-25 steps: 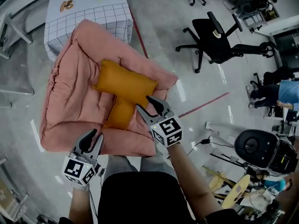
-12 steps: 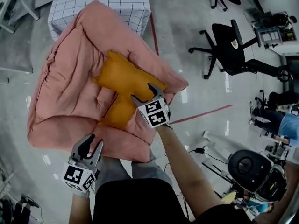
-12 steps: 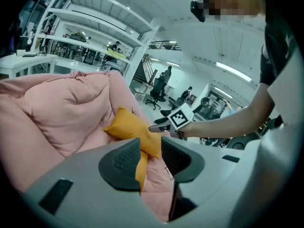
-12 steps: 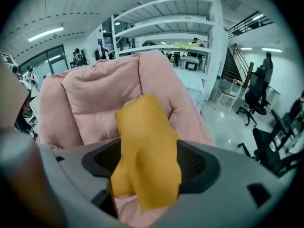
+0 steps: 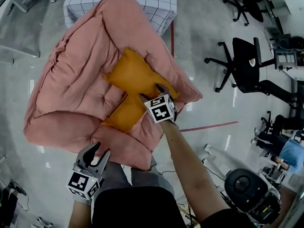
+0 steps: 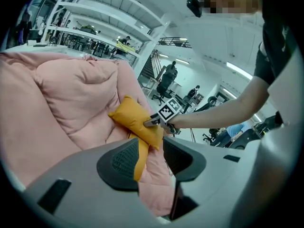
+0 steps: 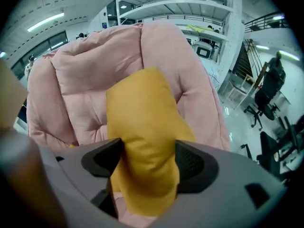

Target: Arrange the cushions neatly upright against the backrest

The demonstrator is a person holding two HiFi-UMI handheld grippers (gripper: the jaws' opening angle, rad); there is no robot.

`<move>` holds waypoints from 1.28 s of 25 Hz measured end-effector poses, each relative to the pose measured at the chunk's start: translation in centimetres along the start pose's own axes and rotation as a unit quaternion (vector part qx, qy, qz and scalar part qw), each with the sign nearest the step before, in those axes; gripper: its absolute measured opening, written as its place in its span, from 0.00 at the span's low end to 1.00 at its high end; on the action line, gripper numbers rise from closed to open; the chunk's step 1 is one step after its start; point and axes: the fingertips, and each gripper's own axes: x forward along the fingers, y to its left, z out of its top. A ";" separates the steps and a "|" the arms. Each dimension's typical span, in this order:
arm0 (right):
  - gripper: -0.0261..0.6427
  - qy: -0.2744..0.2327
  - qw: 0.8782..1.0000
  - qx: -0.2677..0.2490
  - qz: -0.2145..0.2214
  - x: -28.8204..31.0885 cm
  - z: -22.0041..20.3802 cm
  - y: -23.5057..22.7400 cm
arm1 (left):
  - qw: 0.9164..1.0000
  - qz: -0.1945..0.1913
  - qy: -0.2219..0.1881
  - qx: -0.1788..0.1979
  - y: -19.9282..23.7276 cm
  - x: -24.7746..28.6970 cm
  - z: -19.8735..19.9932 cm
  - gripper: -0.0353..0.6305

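The right gripper [image 5: 152,93] has just opened wide around the upper yellow cushion [image 5: 135,75], maybe touching it, while the left gripper [image 5: 99,151] has been opening too, empty.

1. Head view: high overhead, facing steeply down; takes in the whole pink quilted fabric armchair [image 5: 71,80] from afar.
2. Left gripper view: low by the armchair's front edge, facing across the seat; orange stuffed fabric cushion [image 6: 135,122] at mid-distance.
3. Right gripper view: right up against the cushion, armchair padding behind.
4. All three views share the cushion and the armchair.
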 end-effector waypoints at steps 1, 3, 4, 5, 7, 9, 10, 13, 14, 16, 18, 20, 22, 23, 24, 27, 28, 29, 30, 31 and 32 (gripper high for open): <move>0.57 0.003 1.000 0.006 0.005 0.2 -0.1 0.0 | 1.000 0.000 0.002 0.000 0.1 0.0 -0.2 0.30; 0.52 0.004 1.000 0.018 0.012 0.7 -0.2 0.1 | 1.000 0.001 0.005 -0.002 0.2 0.1 -0.3 0.30; 0.49 0.004 1.000 0.021 0.013 0.8 -0.3 0.0 | 1.000 0.000 0.006 -0.003 0.2 0.2 -0.3 0.30; 0.46 0.005 1.000 0.023 0.013 0.8 -0.4 0.0 | 1.000 -0.001 0.006 -0.002 0.2 0.3 -0.2 0.30; 0.41 0.005 1.000 0.028 0.011 0.4 -0.5 0.0 | 1.000 -0.004 0.008 0.004 0.1 0.6 -0.2 0.30; 0.36 0.001 0.999 0.032 0.010 -0.1 -0.5 0.1 | 1.000 -0.008 0.011 0.012 0.3 0.7 -0.1 0.30; 0.34 -0.002 0.999 0.034 0.010 -0.4 -0.5 0.2 | 1.000 -0.009 0.012 0.016 0.5 0.8 -0.1 0.30; 0.30 -0.009 0.999 0.050 0.007 -1.9 -0.7 0.2 | 0.999 -0.017 0.017 0.029 0.8 0.9 0.2 0.30; 0.29 -0.012 0.998 0.064 0.005 -2.6 -1.0 0.1 | 0.999 -0.022 0.019 0.035 0.9 1.1 0.2 0.30; 0.28 -0.019 0.994 0.108 0.002 -4.2 -1.7 -0.2 | 0.998 -0.036 0.025 0.049 0.9 1.6 0.4 0.30; 0.27 -0.027 0.989 0.145 -0.011 -6.1 -2.8 -0.6 | 0.996 -0.053 0.033 0.065 1.0 2.5 0.5 0.31; 0.27 -0.031 0.985 0.167 -0.033 -8.4 -4.4 -0.9 | 0.994 -0.069 0.044 0.075 1.2 3.7 0.4 0.33; 0.26 -0.035 0.980 0.190 -0.055 -10.7 -6.2 -1.0 | 0.992 -0.083 0.055 0.084 1.4 5.0 0.2 0.34; 0.26 -0.037 0.976 0.205 -0.065 -11.8 -7.1 -1.0 | 0.990 -0.090 0.061 0.089 1.6 5.8 0.0 0.35; 0.26 -0.040 0.972 0.222 -0.072 -12.7 -8.2 -0.9 | 0.988 -0.096 0.069 0.094 1.7 6.7 -0.2 0.35; 0.25 -0.044 0.955 0.281 -0.087 -14.8 -11.4 -0.2 | 0.983 -0.110 0.101 0.111 2.5 9.8 -1.2 0.37; 0.24 -0.046 0.949 0.299 -0.090 -15.2 -12.4 0.0 | 0.981 -0.111 0.112 0.115 2.9 11.0 -1.7 0.39; 0.24 -0.047 0.943 0.316 -0.094 -15.6 -13.4 0.3 | 0.979 -0.111 0.125 0.118 3.4 12.2 -2.4 0.40; 0.24 -0.049 0.936 0.334 -0.097 -15.9 -14.4 0.7 | 0.977 -0.112 0.139 0.118 3.9 13.4 -3.2 0.42; 0.23 -0.052 0.929 0.353 -0.100 -16.2 -15.3 1.2 | 0.975 -0.113 0.155 0.116 4.5 14.6 -4.1 0.42; 0.23 -0.056 0.920 0.373 -0.101 -16.5 -16.2 1.7 | 0.972 -0.115 0.169 0.113 5.0 15.8 -5.0 0.43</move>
